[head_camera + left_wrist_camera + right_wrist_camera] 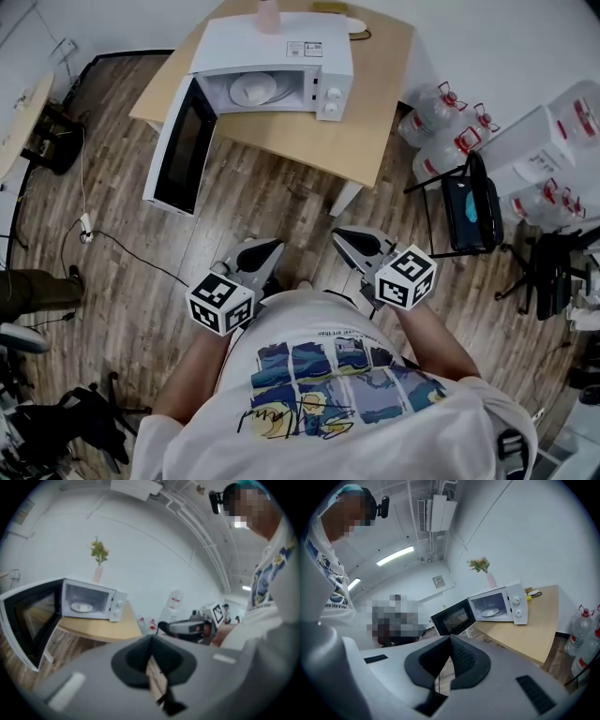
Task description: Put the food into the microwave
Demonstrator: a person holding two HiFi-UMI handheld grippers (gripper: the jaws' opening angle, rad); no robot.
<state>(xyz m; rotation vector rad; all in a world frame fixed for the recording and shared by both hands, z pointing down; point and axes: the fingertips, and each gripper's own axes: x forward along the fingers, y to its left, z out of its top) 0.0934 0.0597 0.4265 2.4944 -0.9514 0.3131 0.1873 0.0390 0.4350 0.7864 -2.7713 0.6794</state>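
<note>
Food [251,89] is seen inside the open microwave [272,52]. Well short of the microwave, the left hand-held gripper [267,249] and the right hand-held gripper [351,236] are held against the torso, aimed slightly downward, jaws closed and empty.

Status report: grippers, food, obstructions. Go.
Left gripper and right gripper shut, empty, near the body. Microwave door open, white plate inside; food on it unclear. Cable on floor, left of path to table.
</note>
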